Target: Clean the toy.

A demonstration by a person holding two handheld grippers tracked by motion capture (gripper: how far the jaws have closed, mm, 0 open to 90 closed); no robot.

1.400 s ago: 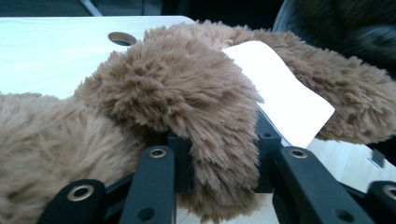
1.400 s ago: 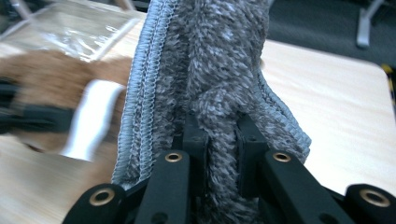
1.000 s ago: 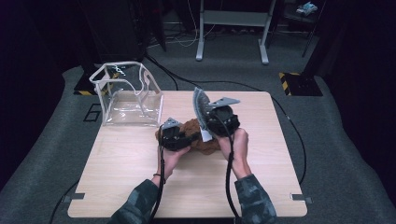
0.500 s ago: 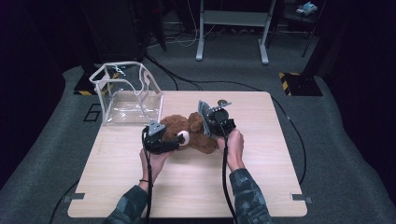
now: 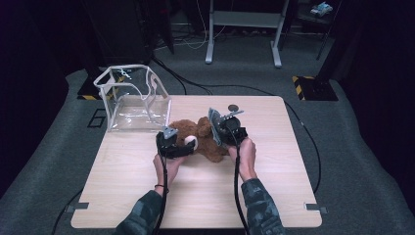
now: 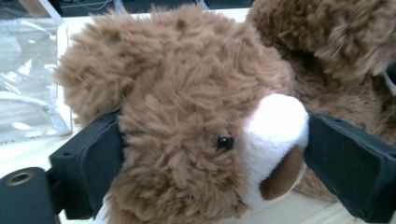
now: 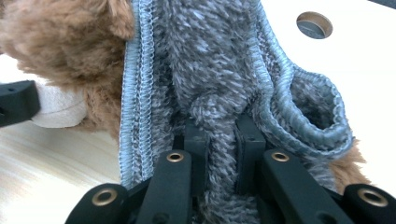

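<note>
On the wooden surface (image 5: 195,196), the left claw (image 6: 212,140) grips the brown teddy bear (image 5: 198,137) by its head while the right claw (image 7: 219,140) pinches a grey fleece cloth (image 7: 210,70) against its body, seemingly mid-dressing; next, likely drawing the cloth around it.

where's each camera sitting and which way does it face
High view: above the person's side, looking forward and down on the table; forearms, hands, left gripper and right gripper show.
Left gripper view: rides the left gripper, facing the teddy bear's head between its black fingers.
Right gripper view: rides the right gripper, facing the grey cloth pinched between its fingers.
Shared: the bear.
</note>
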